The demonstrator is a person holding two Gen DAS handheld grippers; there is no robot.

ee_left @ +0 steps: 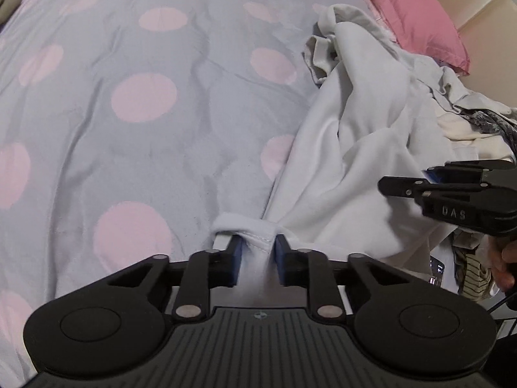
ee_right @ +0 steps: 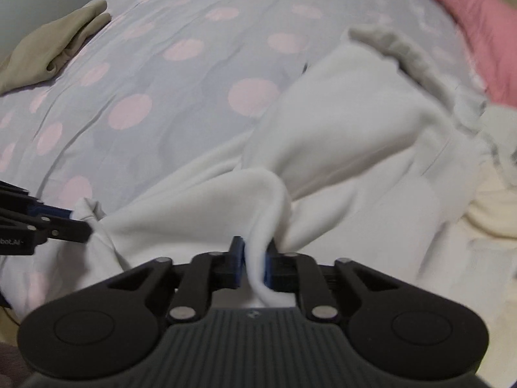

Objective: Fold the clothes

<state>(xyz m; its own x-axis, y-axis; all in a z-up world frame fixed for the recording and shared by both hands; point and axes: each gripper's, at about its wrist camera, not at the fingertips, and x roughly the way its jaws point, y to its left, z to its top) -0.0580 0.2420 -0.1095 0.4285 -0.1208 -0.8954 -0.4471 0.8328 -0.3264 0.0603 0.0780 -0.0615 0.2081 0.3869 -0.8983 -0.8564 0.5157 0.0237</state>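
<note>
Left wrist view: the left gripper (ee_left: 257, 252) pinches a hem of the white garment (ee_left: 349, 148) at lower centre, the cloth trailing to the upper right over the spotted bedspread (ee_left: 129, 97). Right wrist view: the right gripper (ee_right: 255, 258) clamps another fold; a pink pillow (ee_right: 484, 38) lies upper right.

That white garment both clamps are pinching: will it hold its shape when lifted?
Probably not: the white garment already sags and bunches between the left gripper and right gripper. It looks soft, fleecy and probably light, so it should drape rather than slip.
</note>
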